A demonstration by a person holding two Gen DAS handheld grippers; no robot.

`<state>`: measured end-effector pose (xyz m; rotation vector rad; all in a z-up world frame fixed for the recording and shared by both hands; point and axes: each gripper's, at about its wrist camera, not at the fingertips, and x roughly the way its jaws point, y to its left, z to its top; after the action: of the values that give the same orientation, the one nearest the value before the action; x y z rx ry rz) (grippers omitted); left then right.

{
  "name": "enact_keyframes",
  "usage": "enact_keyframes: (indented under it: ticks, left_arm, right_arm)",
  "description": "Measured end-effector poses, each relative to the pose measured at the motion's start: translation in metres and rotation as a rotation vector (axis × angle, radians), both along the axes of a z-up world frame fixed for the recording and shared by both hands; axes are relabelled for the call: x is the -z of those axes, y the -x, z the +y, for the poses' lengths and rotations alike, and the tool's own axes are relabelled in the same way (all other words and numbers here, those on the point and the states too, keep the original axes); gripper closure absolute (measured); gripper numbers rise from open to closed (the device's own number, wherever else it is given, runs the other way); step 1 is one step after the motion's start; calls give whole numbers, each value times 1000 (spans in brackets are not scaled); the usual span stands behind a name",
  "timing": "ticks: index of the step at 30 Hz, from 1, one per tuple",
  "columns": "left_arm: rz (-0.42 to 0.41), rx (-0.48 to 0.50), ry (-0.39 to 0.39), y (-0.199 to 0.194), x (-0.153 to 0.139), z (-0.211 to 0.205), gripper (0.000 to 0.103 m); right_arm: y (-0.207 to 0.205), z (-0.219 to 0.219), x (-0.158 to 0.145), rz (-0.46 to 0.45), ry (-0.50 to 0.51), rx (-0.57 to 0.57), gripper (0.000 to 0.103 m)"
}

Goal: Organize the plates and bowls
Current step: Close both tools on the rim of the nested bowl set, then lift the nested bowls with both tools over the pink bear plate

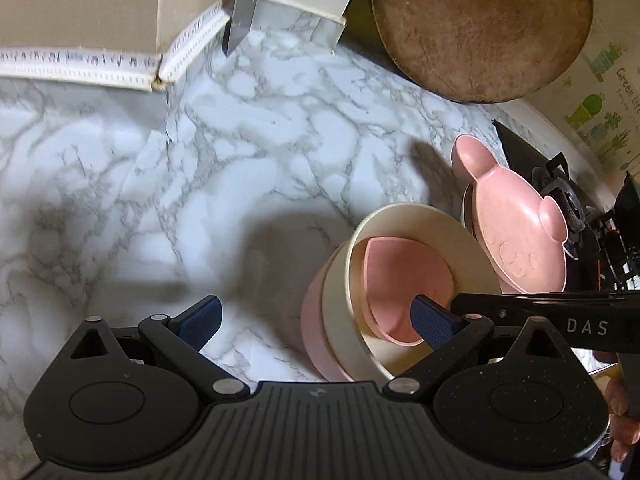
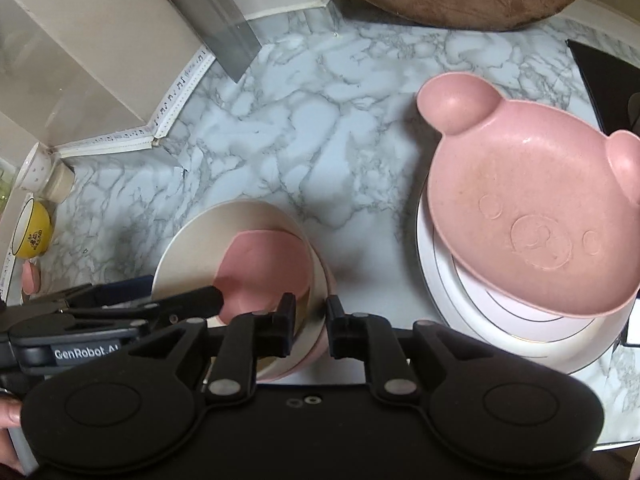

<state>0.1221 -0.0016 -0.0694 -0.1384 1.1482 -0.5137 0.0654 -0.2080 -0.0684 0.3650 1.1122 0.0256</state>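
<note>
While the right claw is clenched on the rim of the nested stack, cream bowl inside a pink bowl, use it as the anchor only and don't twist, since a thin rim pinch will lever the stack up. The left claw is released and wide. One pad is down inside the cream bowl over the pink heart dish, and the other hangs outside over the surface, so the jaws straddle the stack's wall without pressing it. My read is that the heart dish sits tilted in the cream bowl and wants seating flat or lifting out. Close the left claw slowly and watch for the dish skating on the smooth bowl. The stack sits on the surface just left of the bear plate, which perches askew on white plates, so keep elbows off that. The cleaver and round board at the back are well apart and no issue.
</note>
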Motion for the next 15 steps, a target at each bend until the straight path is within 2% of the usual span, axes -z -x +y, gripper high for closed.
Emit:
enact_keyframes:
  ticks: [3,5,6,7,9,12,15]
  left_arm:
    - [37,-4,6,-2,8,-2,2]
    - [71,-3,15,-4,13,-4,8]
    - [86,-2,20,-5,16,-4,13]
    - [97,-4,22,-5,19,-5,23]
    - [115,-10,38,-5,22,-4,30]
    - [119,-10,63,-5,22,-3,43]
    - [110,2,70,-4,18,-7,54]
  right_arm:
    - [-4,-2,4,24,-2,11,87]
    - [-7,-1,7,41,-11,5,87]
    - [-9,0,10,59,-7,1,86]
    - [-11,1,14,89,-1,0,86]
    - [-13,0,24,137,-20,13,85]
    - [-11,-2,25,121,-40,32,84]
    - [-11,4,23,110,-11,-4,84]
